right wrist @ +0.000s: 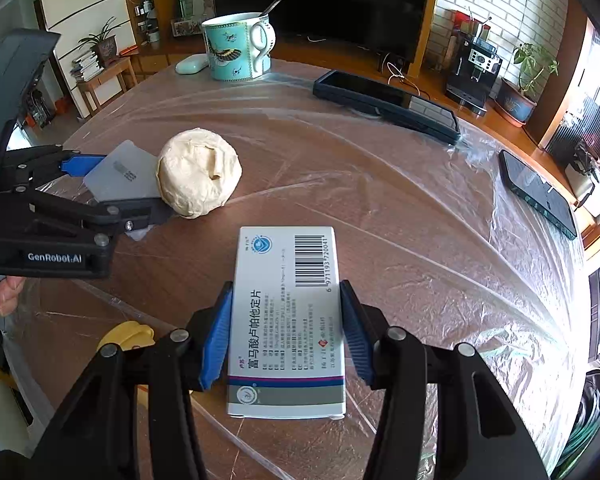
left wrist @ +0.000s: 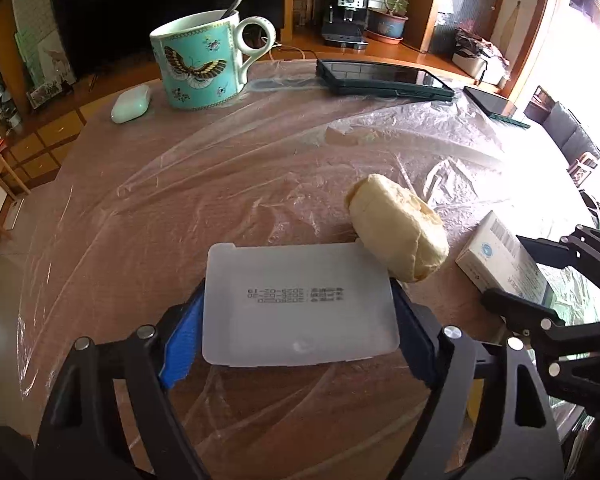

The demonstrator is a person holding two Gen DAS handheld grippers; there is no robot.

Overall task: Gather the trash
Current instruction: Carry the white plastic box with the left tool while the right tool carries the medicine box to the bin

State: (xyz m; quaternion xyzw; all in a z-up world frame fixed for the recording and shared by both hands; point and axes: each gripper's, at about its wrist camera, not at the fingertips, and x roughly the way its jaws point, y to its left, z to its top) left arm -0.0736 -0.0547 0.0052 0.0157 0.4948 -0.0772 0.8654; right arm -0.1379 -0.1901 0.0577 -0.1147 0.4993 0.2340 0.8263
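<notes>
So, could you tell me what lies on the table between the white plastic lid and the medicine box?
The bread roll lies between them, touching the white plastic lid but apart from the medicine box; the right wrist view shows it best.

Bench: brown wood under crinkled, glossy clear plastic film. Lid: frosted translucent plastic, matt. Medicine box: smooth printed cardboard. Bun: matt, wrinkled. Mug: glossy glazed ceramic. Fingers: ribbed blue pads.
</notes>
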